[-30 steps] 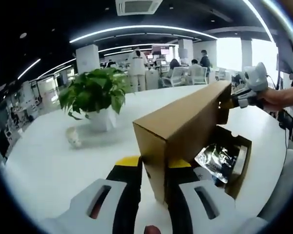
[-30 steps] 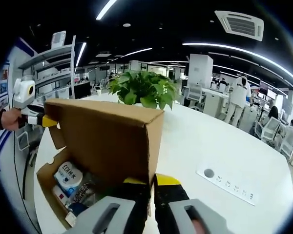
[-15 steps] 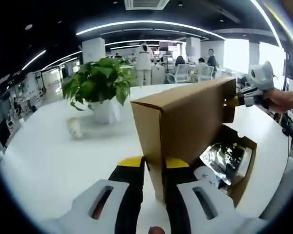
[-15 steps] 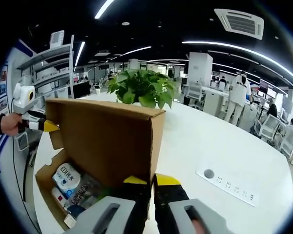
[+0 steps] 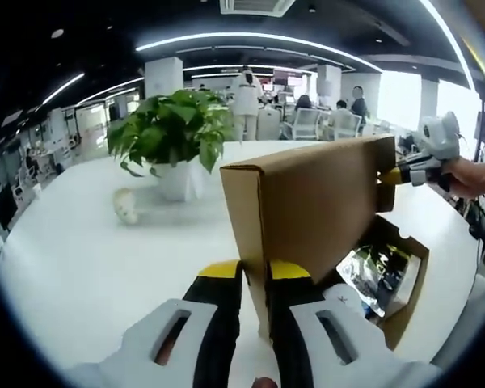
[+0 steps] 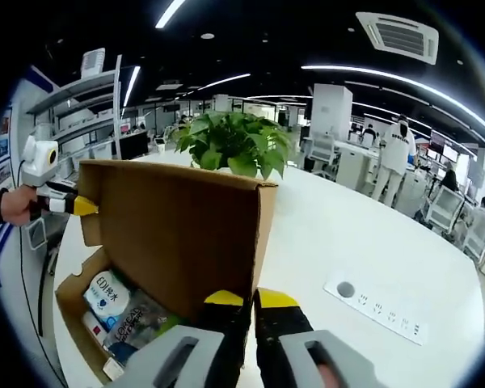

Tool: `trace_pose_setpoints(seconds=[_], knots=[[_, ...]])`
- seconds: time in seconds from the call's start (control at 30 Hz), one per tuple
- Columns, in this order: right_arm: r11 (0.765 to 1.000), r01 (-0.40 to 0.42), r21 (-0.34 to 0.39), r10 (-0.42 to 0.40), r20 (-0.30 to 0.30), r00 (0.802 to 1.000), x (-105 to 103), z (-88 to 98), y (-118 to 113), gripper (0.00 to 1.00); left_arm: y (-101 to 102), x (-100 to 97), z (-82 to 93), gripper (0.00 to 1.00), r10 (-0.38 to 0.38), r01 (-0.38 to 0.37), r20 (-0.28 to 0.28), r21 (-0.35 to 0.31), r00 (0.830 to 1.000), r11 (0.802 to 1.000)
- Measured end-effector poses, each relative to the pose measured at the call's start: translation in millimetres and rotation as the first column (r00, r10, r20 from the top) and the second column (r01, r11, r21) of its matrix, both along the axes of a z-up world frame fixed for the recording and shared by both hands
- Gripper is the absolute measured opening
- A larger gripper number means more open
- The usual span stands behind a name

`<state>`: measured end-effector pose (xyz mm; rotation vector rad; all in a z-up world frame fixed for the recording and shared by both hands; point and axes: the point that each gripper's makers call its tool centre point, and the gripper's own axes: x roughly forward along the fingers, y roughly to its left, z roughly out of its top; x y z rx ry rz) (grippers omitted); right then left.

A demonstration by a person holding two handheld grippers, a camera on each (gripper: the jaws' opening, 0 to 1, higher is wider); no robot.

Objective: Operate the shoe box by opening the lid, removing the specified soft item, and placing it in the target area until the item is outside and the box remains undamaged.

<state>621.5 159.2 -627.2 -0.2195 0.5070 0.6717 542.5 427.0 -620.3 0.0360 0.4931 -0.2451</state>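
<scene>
With both grippers pinching opposite corners of the brown corrugated cardboard lid (image 6: 174, 234), the lid-opening step looks basically done: it stands upright over the open brown shoe box (image 6: 71, 297) on the round white table (image 5: 81, 259). Left gripper (image 5: 254, 279) has its jaws closed on the near corner, right gripper (image 6: 242, 305) the same at its end. Soft item is still inside, I'd guess one of the crinkly plastic pouches (image 6: 107, 295). Next, one gripper probably lets go and reaches in, gently, without creasing the lid. Leafy potted plant (image 5: 171, 141) sits beyond.
</scene>
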Motion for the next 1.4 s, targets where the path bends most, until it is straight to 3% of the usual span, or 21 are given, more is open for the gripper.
trace_pose_setpoints(seconds=[0.73,1.4], knots=[[0.999,0.028,-0.03,-0.029,-0.022,0.999,26.5,-12.6,6.3,0.0,7.0,22.0,-13.5,0.1,0.03,-0.03,-0.029,0.006,0.999,1.0],[0.997,0.045,-0.071,-0.049,-0.058,0.997,46.1,-35.0,12.1,0.0,12.7,39.5,-37.8,0.1,0.066,-0.064,-0.097,0.023,0.993,0.998]])
